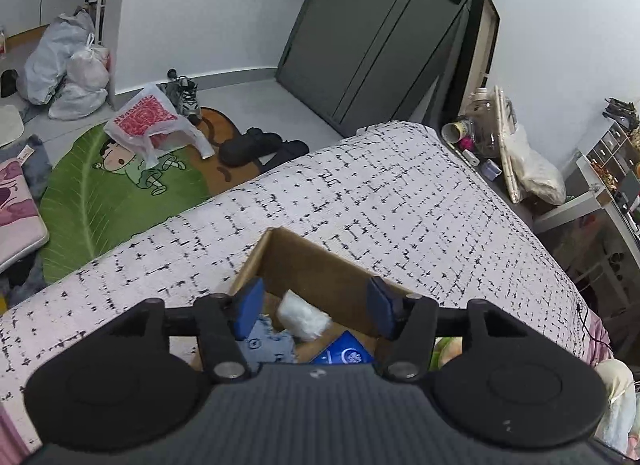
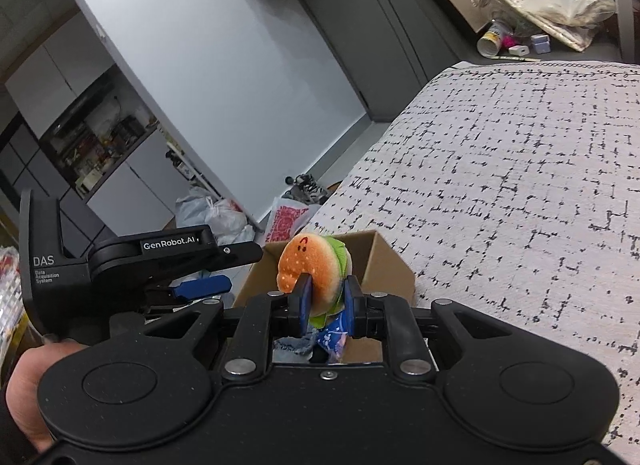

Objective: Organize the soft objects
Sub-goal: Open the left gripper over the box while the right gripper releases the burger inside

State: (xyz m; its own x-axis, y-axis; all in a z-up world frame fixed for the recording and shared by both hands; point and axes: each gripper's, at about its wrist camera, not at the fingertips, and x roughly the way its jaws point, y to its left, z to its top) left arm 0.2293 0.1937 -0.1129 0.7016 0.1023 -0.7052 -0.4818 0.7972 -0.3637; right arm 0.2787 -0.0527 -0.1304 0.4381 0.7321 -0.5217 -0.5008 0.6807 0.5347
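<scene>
The bed [image 1: 400, 193] is the largest thing here, and it is covered with a pale blanket that has short black marks in a grid pattern. A brown cardboard box [image 1: 320, 269] stands open on the bed near the corner that is closest to the cameras, and the far half of the bed is bare. On the floor beyond the bed's left edge lies a green leaf-shaped rug [image 1: 100, 201] with a cartoon figure, and a white plastic bag [image 1: 148, 121] with red print sits on it. Inside the box there are a blue denim piece [image 1: 268, 341], a white soft bundle [image 1: 302, 315] and a blue packet [image 1: 344, 353], all lying close together at the bottom. The left tongs [image 1: 314, 309] hang over the open box with their blue pads well apart, and nothing is pressed between them. In the right wrist view the left tongs appear from the side, above the left wall of the box. The right tongs [image 2: 325, 301] are closed narrowly on a small plush hamburger [image 2: 316, 265], which has an orange bun, a green lettuce edge and a little face. The hamburger stands on its edge between the pads, above the near part of the box.
</scene>
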